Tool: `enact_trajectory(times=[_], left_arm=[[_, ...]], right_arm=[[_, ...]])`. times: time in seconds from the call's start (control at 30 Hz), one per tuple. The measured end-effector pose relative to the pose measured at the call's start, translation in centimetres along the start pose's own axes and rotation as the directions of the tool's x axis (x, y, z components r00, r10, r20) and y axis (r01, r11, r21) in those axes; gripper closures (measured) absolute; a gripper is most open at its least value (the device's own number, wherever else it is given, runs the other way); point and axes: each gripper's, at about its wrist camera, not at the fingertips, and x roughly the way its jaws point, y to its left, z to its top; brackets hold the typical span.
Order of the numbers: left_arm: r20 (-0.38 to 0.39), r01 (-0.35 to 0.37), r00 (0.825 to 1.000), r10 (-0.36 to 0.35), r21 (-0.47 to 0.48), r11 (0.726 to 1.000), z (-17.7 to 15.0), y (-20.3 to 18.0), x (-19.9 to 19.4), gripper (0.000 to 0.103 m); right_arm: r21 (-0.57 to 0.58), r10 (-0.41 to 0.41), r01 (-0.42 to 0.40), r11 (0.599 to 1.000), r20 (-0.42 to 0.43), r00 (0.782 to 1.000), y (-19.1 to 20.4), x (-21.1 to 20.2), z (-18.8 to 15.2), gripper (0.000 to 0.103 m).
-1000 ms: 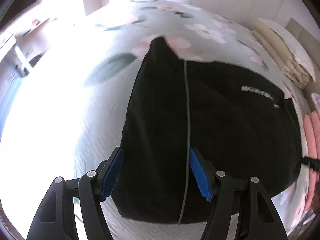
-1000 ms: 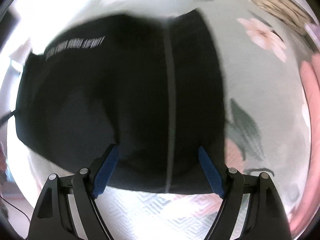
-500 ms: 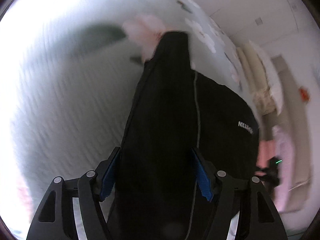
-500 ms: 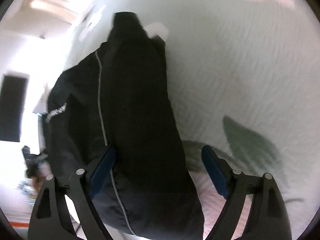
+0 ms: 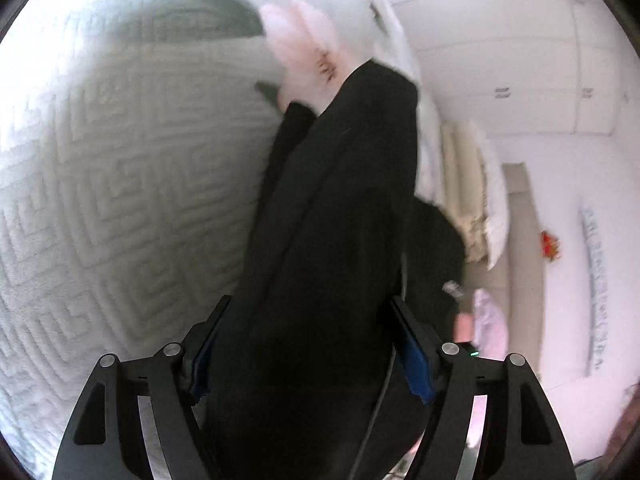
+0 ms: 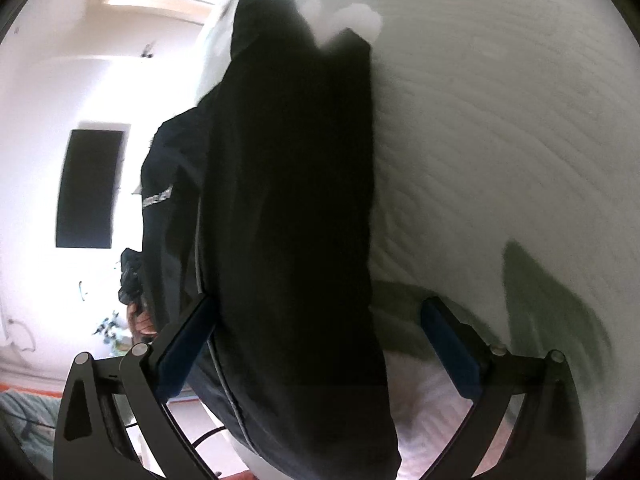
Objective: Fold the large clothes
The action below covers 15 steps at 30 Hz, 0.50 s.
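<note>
A large black garment (image 5: pixel 336 248) with a thin grey stripe lies on a pale floral quilted bed (image 5: pixel 120 184). In the left wrist view it fills the middle and runs between the blue pads of my left gripper (image 5: pixel 308 344), whose jaws stand wide open. In the right wrist view the same black garment (image 6: pixel 288 208) rises up the middle, with white lettering at its left side. My right gripper (image 6: pixel 320 344) is wide open, its left pad (image 6: pixel 188 340) against the cloth and its right pad (image 6: pixel 448 344) apart from it over the bed (image 6: pixel 500 140).
Stacked cream and white pillows (image 5: pixel 476 200) lie at the bed's far end, with pink fabric (image 5: pixel 488 324) below them. White wardrobe doors (image 5: pixel 520 72) stand behind. In the right wrist view a dark rectangle (image 6: pixel 90 188) hangs on the white wall.
Both grippers have dropped low and tilted sideways toward the garment's near edge. The cloth now reaches between both pairs of pads. Both stay open.
</note>
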Motion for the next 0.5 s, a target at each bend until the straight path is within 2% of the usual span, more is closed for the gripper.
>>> enact_trajectory(times=[0.13, 0.23, 0.37, 0.43, 0.5], left_arm=[[-0.02, 0.024, 1.0, -0.024, -0.011, 1.0, -0.2, 0.1, 0.0, 0.026], [-0.049, 0.057, 0.997, -0.06, -0.06, 0.997, 0.2, 0.8, 0.8, 0.023], [-0.063, 0.046, 0.997, -0.051, -0.077, 0.996, 0.5, 0.8, 2.3, 0.021], [-0.06, 0.051, 0.997, -0.056, -0.085, 0.995, 0.6, 0.6, 3.0, 0.021], [-0.057, 0.045, 0.997, -0.05, -0.086, 0.995, 0.5, 0.5, 3.2, 0.021]], right_arm=[[0.018, 0.091, -0.091, 0.996, -0.025, 0.995, -1.2, -0.8, 0.1, 0.0], [0.004, 0.102, -0.102, 0.995, -0.044, 0.994, -1.7, -0.5, 0.3, 0.0], [-0.036, 0.144, -0.146, 0.989, -0.051, 0.988, -0.9, 1.0, 1.6, 0.0], [-0.071, 0.142, -0.146, 0.987, -0.053, 0.988, 0.1, 2.1, 2.3, 0.0], [-0.124, 0.092, -0.099, 0.987, -0.058, 0.994, 1.6, 3.6, 2.7, 0.0]])
